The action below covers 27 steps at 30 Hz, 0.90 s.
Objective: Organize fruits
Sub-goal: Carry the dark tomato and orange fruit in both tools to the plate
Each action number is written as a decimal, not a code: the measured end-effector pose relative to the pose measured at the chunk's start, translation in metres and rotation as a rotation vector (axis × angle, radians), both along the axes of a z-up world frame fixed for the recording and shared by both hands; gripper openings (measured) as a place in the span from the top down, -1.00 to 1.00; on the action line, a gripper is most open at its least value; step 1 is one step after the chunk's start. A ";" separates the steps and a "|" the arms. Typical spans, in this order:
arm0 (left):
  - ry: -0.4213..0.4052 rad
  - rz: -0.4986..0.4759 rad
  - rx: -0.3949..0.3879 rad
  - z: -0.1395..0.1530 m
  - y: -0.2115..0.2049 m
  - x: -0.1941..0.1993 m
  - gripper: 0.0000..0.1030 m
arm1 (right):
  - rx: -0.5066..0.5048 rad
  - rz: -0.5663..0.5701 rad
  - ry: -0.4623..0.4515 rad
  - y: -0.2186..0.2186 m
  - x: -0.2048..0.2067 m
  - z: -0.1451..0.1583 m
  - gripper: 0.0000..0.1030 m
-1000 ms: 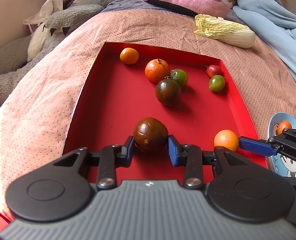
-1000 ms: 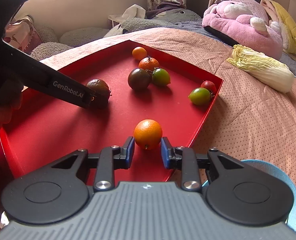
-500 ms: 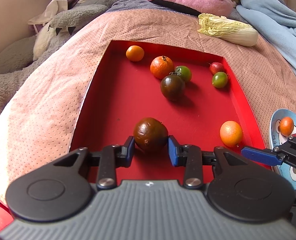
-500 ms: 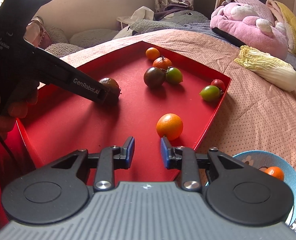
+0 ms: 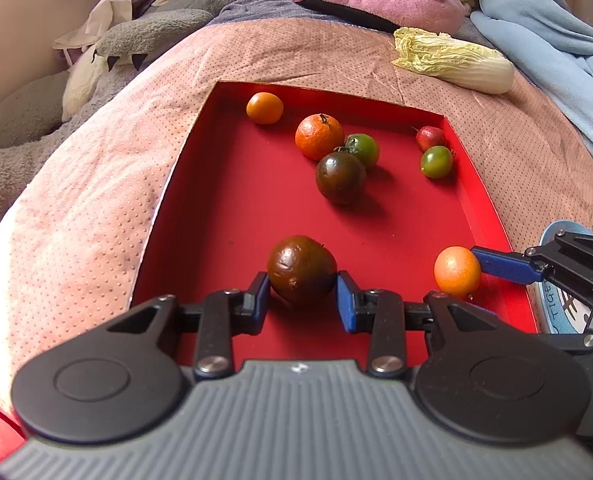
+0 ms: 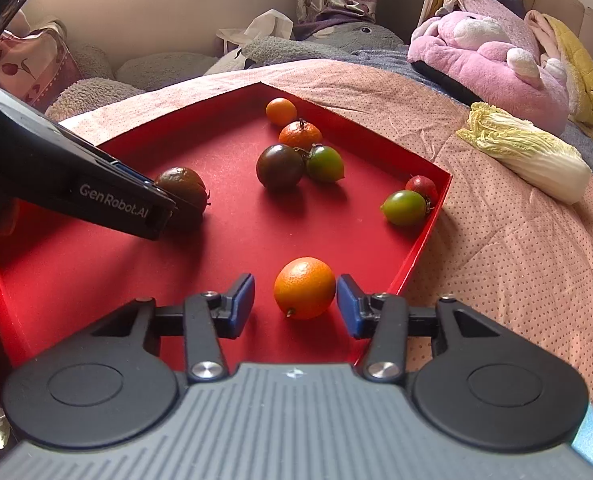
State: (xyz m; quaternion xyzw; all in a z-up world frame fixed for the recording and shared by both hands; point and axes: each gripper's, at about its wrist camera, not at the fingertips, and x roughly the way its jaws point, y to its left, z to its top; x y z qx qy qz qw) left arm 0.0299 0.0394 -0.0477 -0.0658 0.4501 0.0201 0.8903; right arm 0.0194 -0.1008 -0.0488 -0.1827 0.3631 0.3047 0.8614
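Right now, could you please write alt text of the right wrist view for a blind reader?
The right gripper is opening around an orange near the edge of a red tray, pads not touching it. At left, the left gripper grips a dark tomato; six more fruits lie farther back.

Right gripper [image 6: 295, 306] let go of the orange [image 6: 304, 287], swung off toward 5 o'clock with jaws empty, then came back around it; jaws were opening, pads clear of the peel. Blue plate [image 5: 567, 312] got mostly hidden behind it.
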 end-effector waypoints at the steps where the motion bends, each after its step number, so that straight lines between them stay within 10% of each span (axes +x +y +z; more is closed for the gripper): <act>1: 0.000 0.000 -0.002 0.000 0.000 0.000 0.25 | 0.002 -0.004 0.003 -0.001 0.001 -0.001 0.24; 27: -0.076 -0.064 0.005 0.014 -0.021 -0.016 0.25 | 0.145 -0.032 -0.001 -0.058 -0.046 0.034 0.25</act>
